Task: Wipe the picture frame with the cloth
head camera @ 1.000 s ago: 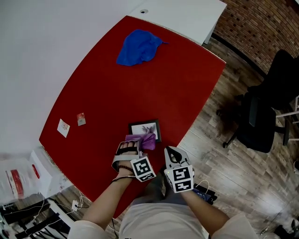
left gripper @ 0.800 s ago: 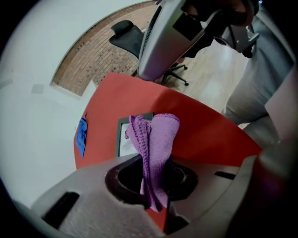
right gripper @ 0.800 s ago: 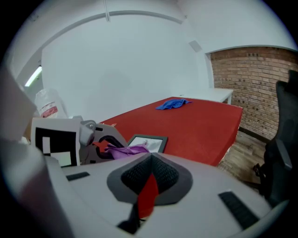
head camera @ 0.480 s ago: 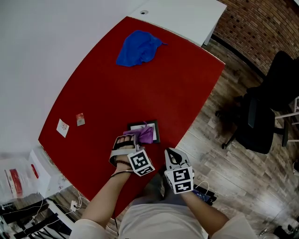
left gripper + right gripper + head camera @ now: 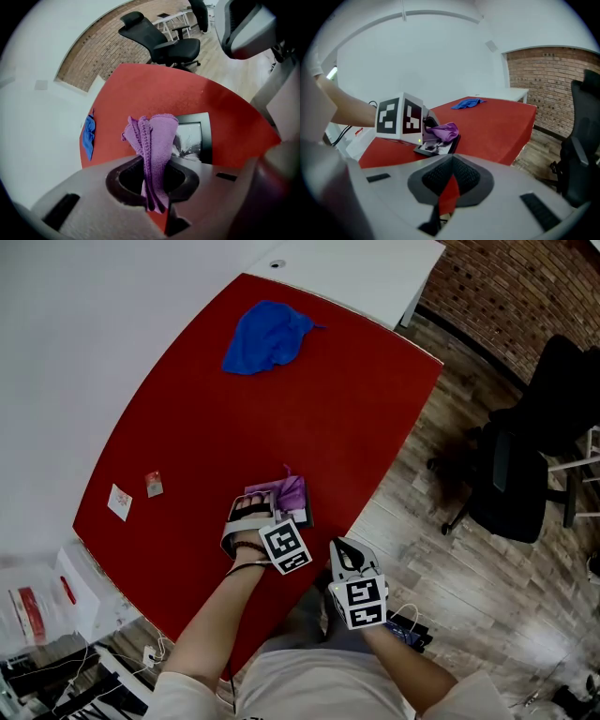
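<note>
While the left gripper (image 5: 269,510) reached over the near part of the red table (image 5: 281,418), its jaws were clamped on the purple cloth (image 5: 287,493). Seen from that gripper's own camera, the cloth stood up between the jaws in a bunched fold. Its top overlapped the left part of the frame (image 5: 191,139), which showed behind it at 2 o'clock. From the head view, the frame lay flat toward 6 o'clock on the table, close to the near edge, and the cloth covered most of it.

The right gripper (image 5: 345,549) was held at 5 o'clock from the left one, beyond the table's edge and close to the person's body. Its jaws were closed together with nothing between them.

A blue rag (image 5: 267,336) lay crumpled at 12 o'clock on the table, well apart from the frame. Two small cards (image 5: 119,502) sat at 9 o'clock near the left edge. A black chair (image 5: 525,474) stood on the wooden floor at 3 o'clock.
</note>
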The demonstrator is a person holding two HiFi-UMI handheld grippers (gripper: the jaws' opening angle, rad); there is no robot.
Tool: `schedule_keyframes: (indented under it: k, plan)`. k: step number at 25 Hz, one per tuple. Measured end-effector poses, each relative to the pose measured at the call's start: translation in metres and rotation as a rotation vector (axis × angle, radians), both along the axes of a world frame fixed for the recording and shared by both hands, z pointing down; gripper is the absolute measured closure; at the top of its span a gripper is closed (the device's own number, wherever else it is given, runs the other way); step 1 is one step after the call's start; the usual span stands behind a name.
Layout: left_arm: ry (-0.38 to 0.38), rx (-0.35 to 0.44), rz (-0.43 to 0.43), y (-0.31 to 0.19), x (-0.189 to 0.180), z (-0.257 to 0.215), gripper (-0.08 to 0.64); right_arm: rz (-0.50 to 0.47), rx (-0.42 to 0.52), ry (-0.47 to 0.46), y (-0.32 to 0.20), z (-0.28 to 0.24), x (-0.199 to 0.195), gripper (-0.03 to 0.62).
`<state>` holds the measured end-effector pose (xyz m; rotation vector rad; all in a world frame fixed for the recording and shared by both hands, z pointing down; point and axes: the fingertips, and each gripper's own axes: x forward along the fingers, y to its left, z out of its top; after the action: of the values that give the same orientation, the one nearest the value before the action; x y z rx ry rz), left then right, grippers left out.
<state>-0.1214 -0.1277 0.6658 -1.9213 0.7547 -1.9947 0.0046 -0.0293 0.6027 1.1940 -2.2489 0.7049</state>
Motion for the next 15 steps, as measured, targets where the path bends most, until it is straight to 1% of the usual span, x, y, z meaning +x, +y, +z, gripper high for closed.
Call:
schedule_keyframes:
  k: [4, 10, 15]
  plan:
    - [0.007, -0.021, 0.024, 0.025, 0.006, -0.005, 0.499, 0.002, -0.003, 0.001, 0.000, 0.003, 0.002, 0.589]
    - [0.025, -0.057, 0.070, 0.082, 0.018, -0.003, 0.499, -0.013, -0.001, -0.002, 0.001, 0.005, -0.003, 0.588]
    - [0.051, -0.069, 0.070, 0.110, 0.024, -0.005, 0.499, -0.017, -0.002, -0.005, 0.005, 0.004, -0.006, 0.588]
